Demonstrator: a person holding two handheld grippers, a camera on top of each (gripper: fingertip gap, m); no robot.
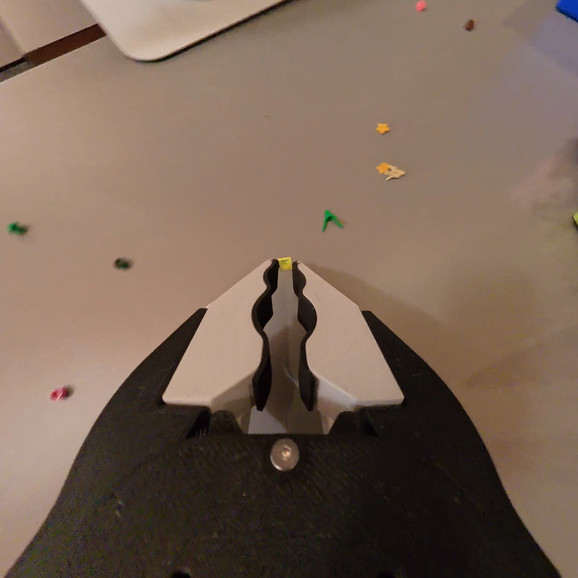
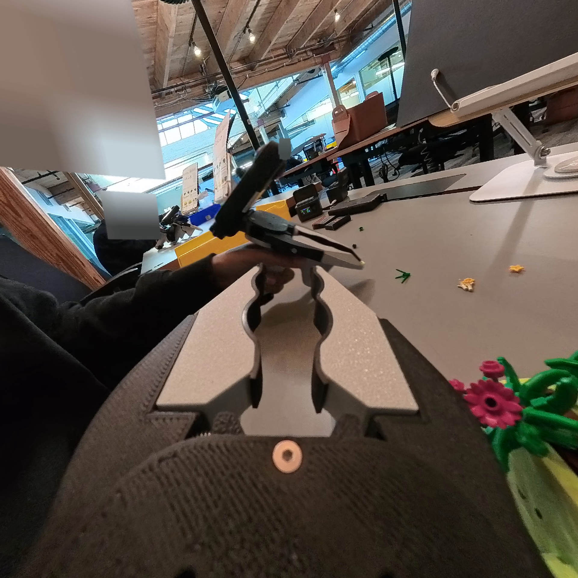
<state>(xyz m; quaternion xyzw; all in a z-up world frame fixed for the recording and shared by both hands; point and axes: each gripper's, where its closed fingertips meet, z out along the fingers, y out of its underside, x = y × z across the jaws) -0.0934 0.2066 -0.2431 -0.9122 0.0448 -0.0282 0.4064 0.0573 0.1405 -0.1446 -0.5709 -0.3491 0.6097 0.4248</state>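
Note:
My left gripper (image 1: 285, 264) is shut on a tiny yellow-green square piece (image 1: 284, 263), pinched at the fingertips just above the grey table (image 1: 219, 156). A green leafy piece (image 1: 330, 220) lies just ahead to its right. In the right wrist view the left gripper (image 2: 359, 263) shows side-on, held by a hand in a dark sleeve (image 2: 150, 300). My right gripper (image 2: 285, 275) is open and empty, raised above the table. A toy-brick flower model (image 2: 513, 406) with magenta blooms and green stems stands at its right.
Small loose pieces lie on the table: two orange flowers (image 1: 382, 128) (image 1: 383, 168), a pale sprig (image 1: 394, 173), dark green bits (image 1: 122, 263) (image 1: 17, 229), a red piece (image 1: 59, 393). A white monitor base (image 2: 516, 184), black devices (image 2: 353, 205) and a yellow box (image 2: 203, 247) stand farther back. About 20 centimeters separates my left fingertips from my right. Measured from the fingertips, the pale sprig (image 1: 394, 173) is 12 centimeters or so from the left gripper and 15 centimeters from the right. It is also in sight in the right wrist view (image 2: 463, 286).

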